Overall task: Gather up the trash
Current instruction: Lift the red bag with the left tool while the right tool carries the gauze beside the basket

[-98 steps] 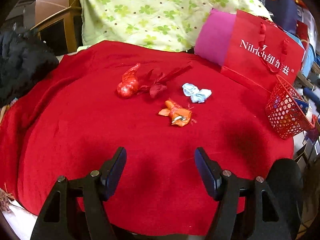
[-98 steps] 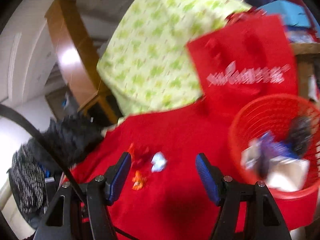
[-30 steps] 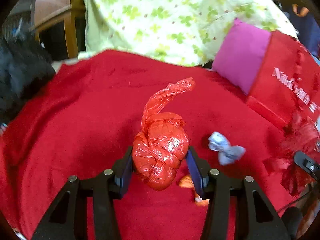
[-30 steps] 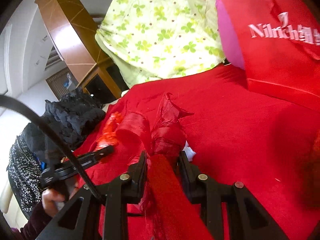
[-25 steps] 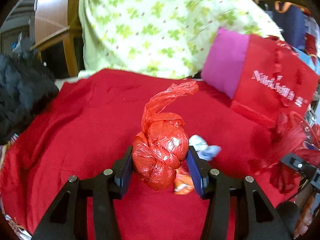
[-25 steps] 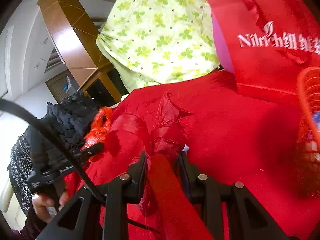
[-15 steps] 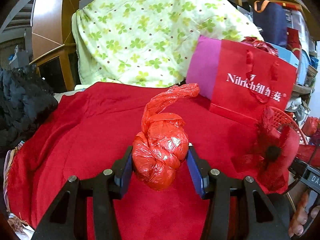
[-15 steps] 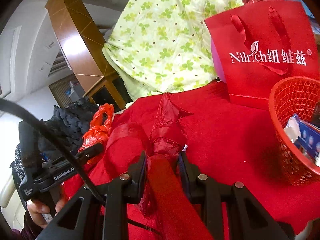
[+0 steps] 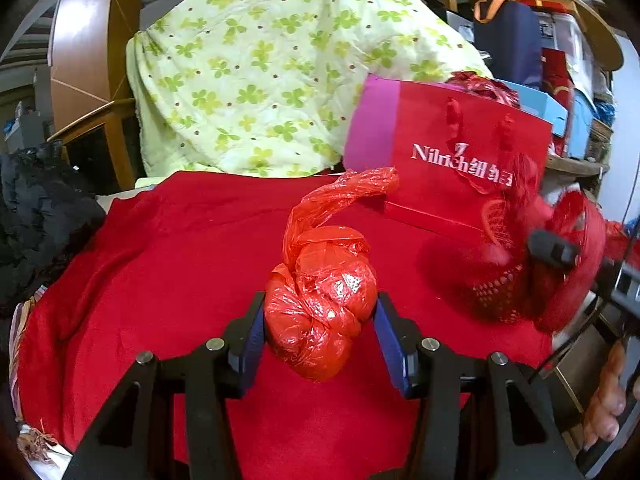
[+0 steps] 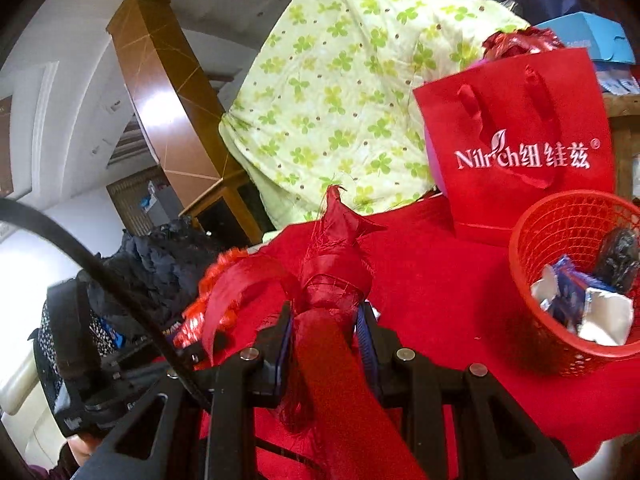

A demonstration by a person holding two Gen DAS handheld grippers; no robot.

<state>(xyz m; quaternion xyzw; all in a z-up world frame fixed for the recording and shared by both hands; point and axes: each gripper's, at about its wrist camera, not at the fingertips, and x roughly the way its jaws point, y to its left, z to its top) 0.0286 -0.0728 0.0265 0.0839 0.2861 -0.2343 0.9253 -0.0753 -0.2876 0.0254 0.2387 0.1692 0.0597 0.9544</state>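
Note:
My left gripper (image 9: 320, 320) is shut on a knotted red plastic bag (image 9: 320, 300), held above the red cloth (image 9: 180, 272). My right gripper (image 10: 324, 320) is shut on a dark red ribbon bow (image 10: 332, 280), also held above the cloth. The red mesh basket (image 10: 532, 248) stands at the cloth's right edge with wrappers and a black lump inside. In the left wrist view the basket (image 9: 496, 296) sits to the right, partly hidden by the right gripper and its blurred ribbon (image 9: 576, 240).
A red Nilrich gift bag (image 9: 464, 164) stands behind the basket, beside a pink cushion (image 9: 370, 120). A green clover-print quilt (image 9: 260, 72) is piled at the back. Dark clothing (image 9: 36, 216) lies at the left. The left gripper shows low left in the right wrist view (image 10: 120, 360).
Both grippers picked up their items and lifted them off the cloth. Both have swung right toward the basket, which now shows larger in both views.

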